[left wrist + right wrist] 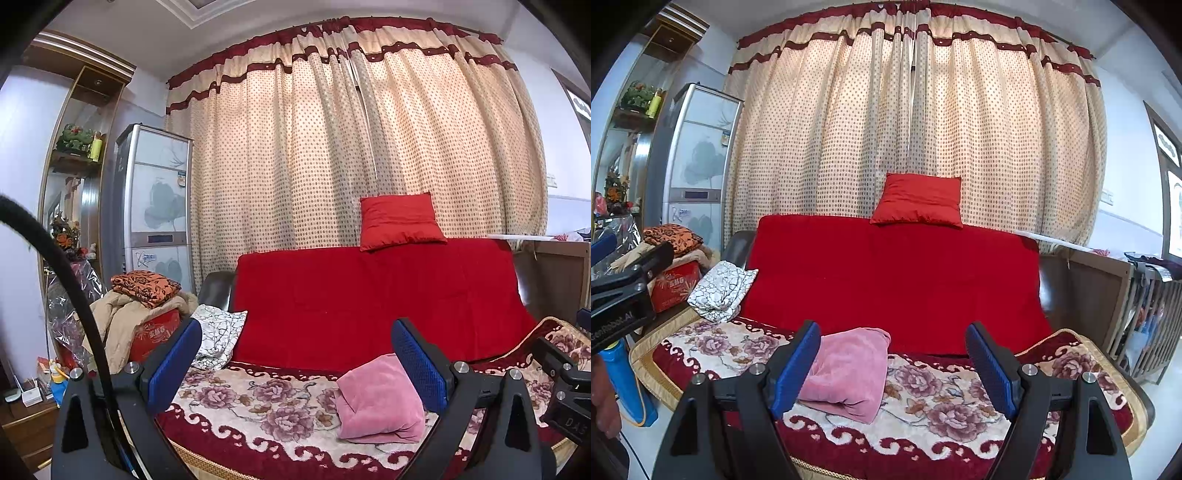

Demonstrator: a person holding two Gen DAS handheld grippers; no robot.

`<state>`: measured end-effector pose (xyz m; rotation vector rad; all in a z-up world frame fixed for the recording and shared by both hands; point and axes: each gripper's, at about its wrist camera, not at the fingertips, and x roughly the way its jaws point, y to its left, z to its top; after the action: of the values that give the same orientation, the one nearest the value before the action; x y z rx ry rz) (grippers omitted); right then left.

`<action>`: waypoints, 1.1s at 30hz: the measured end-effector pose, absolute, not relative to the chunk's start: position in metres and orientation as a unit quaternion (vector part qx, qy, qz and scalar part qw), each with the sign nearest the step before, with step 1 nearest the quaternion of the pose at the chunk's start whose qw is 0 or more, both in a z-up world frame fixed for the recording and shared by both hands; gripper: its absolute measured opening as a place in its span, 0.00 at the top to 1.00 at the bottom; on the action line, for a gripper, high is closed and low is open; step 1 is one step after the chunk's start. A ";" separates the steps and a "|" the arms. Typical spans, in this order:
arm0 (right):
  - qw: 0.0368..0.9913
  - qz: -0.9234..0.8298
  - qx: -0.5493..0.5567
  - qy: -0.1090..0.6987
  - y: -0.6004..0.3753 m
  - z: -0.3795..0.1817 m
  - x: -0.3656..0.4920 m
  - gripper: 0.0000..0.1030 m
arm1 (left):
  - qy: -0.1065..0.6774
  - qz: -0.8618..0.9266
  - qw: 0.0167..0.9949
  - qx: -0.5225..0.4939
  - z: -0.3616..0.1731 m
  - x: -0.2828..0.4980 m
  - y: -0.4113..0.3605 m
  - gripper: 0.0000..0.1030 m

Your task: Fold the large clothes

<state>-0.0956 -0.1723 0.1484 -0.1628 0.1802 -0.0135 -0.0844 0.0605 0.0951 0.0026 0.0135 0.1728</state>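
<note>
Two grippers hover, jaws released, before our folded pink garment.
Soft and light, we judge; we take it by an outer corner, mid-sofa.

A home living room: ahead of the grippers stands a sofa under a red cover, a red cushion on its backrest, dotted curtains behind, a fridge (flower-printed doors) ahead to the left.
</note>
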 end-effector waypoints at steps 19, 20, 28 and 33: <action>0.993 -0.011 -0.082 0.087 -0.170 0.150 -0.102 0.19 | 0.008 0.084 0.996 0.003 0.096 -0.087 0.059 0.01; 0.993 -0.011 -0.082 0.088 -0.169 0.149 -0.101 0.19 | 0.009 0.084 0.996 0.003 0.096 -0.087 0.060 0.01; 0.992 -0.012 -0.084 0.092 -0.168 0.147 -0.101 0.19 | 0.014 0.083 0.996 -0.002 0.094 -0.086 0.064 0.01; 0.992 -0.012 -0.084 0.097 -0.168 0.146 -0.100 0.19 | 0.018 0.084 0.996 -0.003 0.091 -0.084 0.066 0.01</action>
<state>-0.0996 -0.1676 0.1459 -0.1692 0.1942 -0.0238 -0.0839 0.0661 0.0915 -0.0062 0.0365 0.1688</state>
